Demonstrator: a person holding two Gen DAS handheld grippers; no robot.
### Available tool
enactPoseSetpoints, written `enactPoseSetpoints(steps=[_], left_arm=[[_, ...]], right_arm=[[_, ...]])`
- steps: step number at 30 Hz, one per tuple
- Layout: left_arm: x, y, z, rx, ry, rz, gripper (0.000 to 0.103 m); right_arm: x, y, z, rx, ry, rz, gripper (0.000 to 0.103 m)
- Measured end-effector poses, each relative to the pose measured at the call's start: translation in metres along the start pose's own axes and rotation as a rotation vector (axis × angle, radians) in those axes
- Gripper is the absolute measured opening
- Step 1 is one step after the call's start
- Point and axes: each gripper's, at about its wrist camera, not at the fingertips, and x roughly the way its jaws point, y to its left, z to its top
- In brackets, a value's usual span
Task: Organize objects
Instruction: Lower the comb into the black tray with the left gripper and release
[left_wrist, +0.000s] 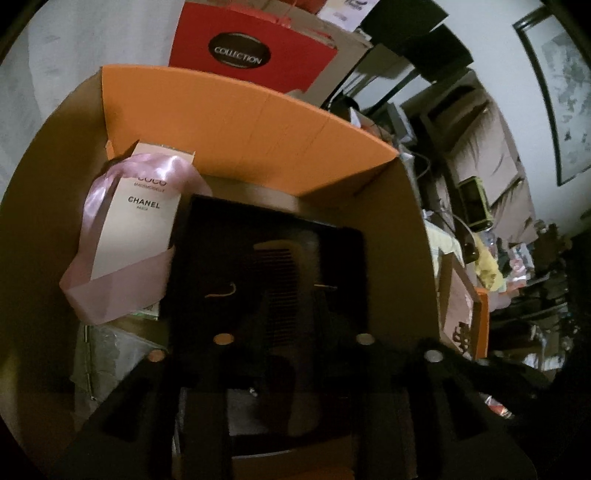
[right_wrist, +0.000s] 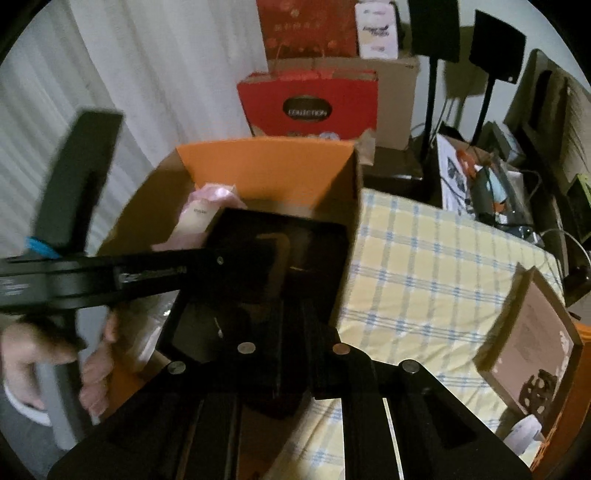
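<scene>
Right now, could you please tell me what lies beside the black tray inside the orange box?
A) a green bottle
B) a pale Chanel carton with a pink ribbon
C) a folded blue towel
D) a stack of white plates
B: in the left wrist view a pale Chanel carton wrapped in a pink ribbon lies left of the black tray inside the orange box.

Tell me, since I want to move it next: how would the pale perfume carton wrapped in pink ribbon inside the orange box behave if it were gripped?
The perfume carton looks like thin card, so it may dent under firm pads. It leans rather than lying flat, so a nudge could tip it. The satin ribbon hangs loose and glossy; it would probably slip or trail.
</scene>
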Motion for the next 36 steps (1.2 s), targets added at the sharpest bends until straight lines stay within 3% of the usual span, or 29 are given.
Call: enactPoseSetpoints(steps=[2, 9, 12, 22, 27, 31, 36], left_arm=[[0.003, -0.002, -0.001, 0.001, 0.003, 0.013, 0.039], [0.025, -0.016, -0.009, 0.046, 0.074, 0.089, 0.040], [0.027, -0.023, -0.013, 0.073, 0.068, 0.111, 0.040], [0.028, -0.049, -0.018, 0.127, 0.094, 0.102, 0.040], [0.027, -0.050, -0.018, 0.091, 0.126, 0.011, 0.038], [0.010, -0.041, -0.020, 0.111, 0.087, 0.070, 0.038], [0.012, -0.033, -0.030, 0.145, 0.118, 0.117, 0.034]], right_arm=[[-0.011, -0.004, -0.002, 0.002, -0.023, -0.006, 0.011], [-0.036, -0.028, -0.015, 0.035, -0.051, -0.009, 0.012], [-0.041, -0.040, -0.024, 0.056, -0.051, -0.009, 0.012], [-0.051, -0.064, -0.044, 0.099, -0.056, -0.013, 0.012], [-0.059, -0.072, -0.050, 0.113, -0.066, -0.019, 0.012], [-0.068, -0.074, -0.055, 0.109, -0.079, -0.027, 0.013], [-0.072, -0.079, -0.060, 0.114, -0.090, -0.025, 0.015]])
